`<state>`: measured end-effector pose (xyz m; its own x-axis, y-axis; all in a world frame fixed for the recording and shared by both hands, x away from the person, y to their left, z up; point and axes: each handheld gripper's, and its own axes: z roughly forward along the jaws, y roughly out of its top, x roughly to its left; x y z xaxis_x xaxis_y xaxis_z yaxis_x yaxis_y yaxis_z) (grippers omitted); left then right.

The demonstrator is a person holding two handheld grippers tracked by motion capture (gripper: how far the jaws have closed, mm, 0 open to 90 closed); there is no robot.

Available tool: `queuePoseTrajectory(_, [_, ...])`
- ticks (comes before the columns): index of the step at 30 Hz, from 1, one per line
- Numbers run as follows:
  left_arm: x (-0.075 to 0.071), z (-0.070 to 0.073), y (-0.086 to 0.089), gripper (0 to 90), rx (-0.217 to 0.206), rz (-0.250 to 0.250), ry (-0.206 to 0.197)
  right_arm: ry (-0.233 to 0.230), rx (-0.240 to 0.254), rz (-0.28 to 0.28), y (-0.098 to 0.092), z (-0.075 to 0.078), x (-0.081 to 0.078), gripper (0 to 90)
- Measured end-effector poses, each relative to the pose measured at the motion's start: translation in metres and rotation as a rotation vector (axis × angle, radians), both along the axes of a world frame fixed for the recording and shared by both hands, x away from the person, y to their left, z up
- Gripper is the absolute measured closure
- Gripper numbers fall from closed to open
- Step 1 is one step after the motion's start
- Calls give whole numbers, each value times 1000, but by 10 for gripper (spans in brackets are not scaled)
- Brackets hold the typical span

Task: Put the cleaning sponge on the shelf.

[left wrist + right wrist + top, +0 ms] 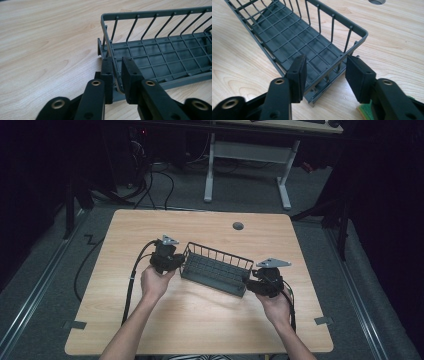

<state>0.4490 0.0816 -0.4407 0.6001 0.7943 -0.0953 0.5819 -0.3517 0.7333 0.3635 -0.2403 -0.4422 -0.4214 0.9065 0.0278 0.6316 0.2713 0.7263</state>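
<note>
Pale wood table point(150, 330) carries your grey wire basket point(216, 268) near its middle. Your left gripper point(117, 75) clamps the basket's end wall, pads tight on the wire. Your right gripper point(325, 78) straddles the other end, its jaws parted and off the wire.

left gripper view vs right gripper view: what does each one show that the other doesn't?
Left gripper view: the left gripper, jaws close around the dark grey wire basket's end wire.

Right gripper view: the right gripper, jaws apart astride the other end, a round grey grommet hole and a green pad.

Both: the basket's grid floor on the light wooden table.
</note>
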Motion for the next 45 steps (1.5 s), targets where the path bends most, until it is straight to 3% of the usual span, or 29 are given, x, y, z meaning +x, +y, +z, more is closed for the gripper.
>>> queuePoseTrajectory(1, [-1,1,0,717,-8,2,-10,-14,3,-15,-1,0,1,474])
queuePoseTrajectory(2, [-2,3,0,717,-19,10,-20,-14,3,-15,-1,0,1,474])
queuePoseTrajectory(3, [-3,5,0,639,-19,16,-28,-24,31,-28,-5,0,0,440])
queuePoseTrajectory(4, [-3,5,0,639,-20,20,-34,-24,31,-28,-5,0,0,440])
queuePoseTrajectory(8, [-4,7,5,503,-28,21,-28,-40,55,-41,-12,1,-1,411])
queuePoseTrajectory(13, [-10,11,12,410,-69,29,-72,-74,87,-48,-22,1,-4,404])
queuePoseTrajectory(17, [-19,10,23,380,-87,45,-94,-114,126,-44,-33,2,-9,452])
queuePoseTrajectory(21, [-29,9,34,378,-103,65,-118,-155,104,-41,-41,3,-11,461])
queuePoseTrajectory(25, [-41,5,45,373,-106,82,-137,-163,65,-51,-52,3,-12,445])
queuePoseTrajectory(33, [-64,-25,69,366,-75,146,-124,-123,56,-64,-81,-4,-11,379])
queuePoseTrajectory(36, [-69,-38,76,364,-73,176,-98,-108,45,-53,-89,-9,-12,350])
queuePoseTrajectory(41, [-75,-62,86,358,-26,224,-76,-81,36,-51,-103,-17,-11,316])
queuePoseTrajectory(43, [-78,-73,90,355,2,250,-79,-61,47,-44,-108,-20,-9,294])
queuePoseTrajectory(45, [-78,-82,94,349,28,271,-57,-44,59,-25,-114,-25,-6,279])
